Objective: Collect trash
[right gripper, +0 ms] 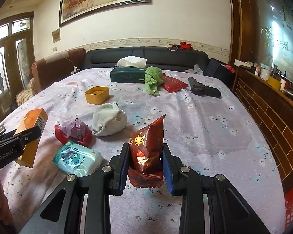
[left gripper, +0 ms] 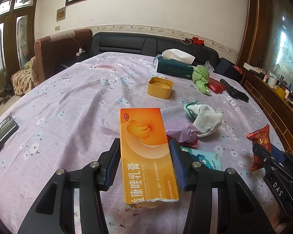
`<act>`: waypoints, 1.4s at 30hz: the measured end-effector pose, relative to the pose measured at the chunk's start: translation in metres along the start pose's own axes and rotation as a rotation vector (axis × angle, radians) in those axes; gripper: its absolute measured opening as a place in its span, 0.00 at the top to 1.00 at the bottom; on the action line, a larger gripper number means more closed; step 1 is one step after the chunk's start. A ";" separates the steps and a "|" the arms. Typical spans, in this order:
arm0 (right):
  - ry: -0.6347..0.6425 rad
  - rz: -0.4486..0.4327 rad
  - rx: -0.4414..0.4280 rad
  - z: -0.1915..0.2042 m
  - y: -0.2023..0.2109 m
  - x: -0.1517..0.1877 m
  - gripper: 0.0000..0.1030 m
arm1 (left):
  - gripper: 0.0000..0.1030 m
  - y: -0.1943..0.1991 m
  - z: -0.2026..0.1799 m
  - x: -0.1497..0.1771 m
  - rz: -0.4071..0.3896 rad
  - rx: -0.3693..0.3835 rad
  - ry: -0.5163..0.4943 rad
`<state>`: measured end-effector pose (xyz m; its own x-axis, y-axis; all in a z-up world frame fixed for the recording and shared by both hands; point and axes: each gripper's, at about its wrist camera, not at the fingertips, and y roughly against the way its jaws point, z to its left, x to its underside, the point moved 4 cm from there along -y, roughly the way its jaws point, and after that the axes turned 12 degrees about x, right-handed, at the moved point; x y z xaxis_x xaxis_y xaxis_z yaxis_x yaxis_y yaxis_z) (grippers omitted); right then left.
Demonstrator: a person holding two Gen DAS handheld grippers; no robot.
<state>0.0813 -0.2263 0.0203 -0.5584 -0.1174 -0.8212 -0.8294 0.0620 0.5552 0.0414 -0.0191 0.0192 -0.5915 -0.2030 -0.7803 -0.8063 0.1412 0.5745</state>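
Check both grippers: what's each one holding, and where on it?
Left gripper clamps the orange medicine box across its long side edges, near the torn end. Right gripper pinches the red snack packet at its lower half, sides.

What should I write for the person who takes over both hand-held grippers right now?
Left hand-held gripper: shut on the orange cardboard medicine box, held above the cloth.
Right hand-held gripper: shut on the dark red foil snack wrapper.
Done: two pieces picked up; no bin in view.
Left on the floral tablecloth: crumpled purple-and-red wrapper, light blue tissue pack, white sock.
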 end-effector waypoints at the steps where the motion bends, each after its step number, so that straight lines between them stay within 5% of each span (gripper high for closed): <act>1: 0.000 0.002 0.004 0.000 0.000 0.000 0.68 | 0.53 0.000 0.000 0.000 -0.001 0.001 0.000; 23: -0.043 0.025 0.062 -0.013 -0.007 0.000 0.68 | 0.53 -0.002 0.001 0.002 0.020 0.010 0.007; 42: -0.174 0.119 0.093 -0.059 0.040 0.029 0.67 | 0.53 0.033 -0.058 0.042 0.134 0.166 -0.111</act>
<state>0.0329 -0.2855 0.0264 -0.6398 0.0684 -0.7655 -0.7508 0.1571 0.6416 -0.0093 -0.0791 0.0195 -0.6832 -0.0646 -0.7274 -0.7048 0.3191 0.6336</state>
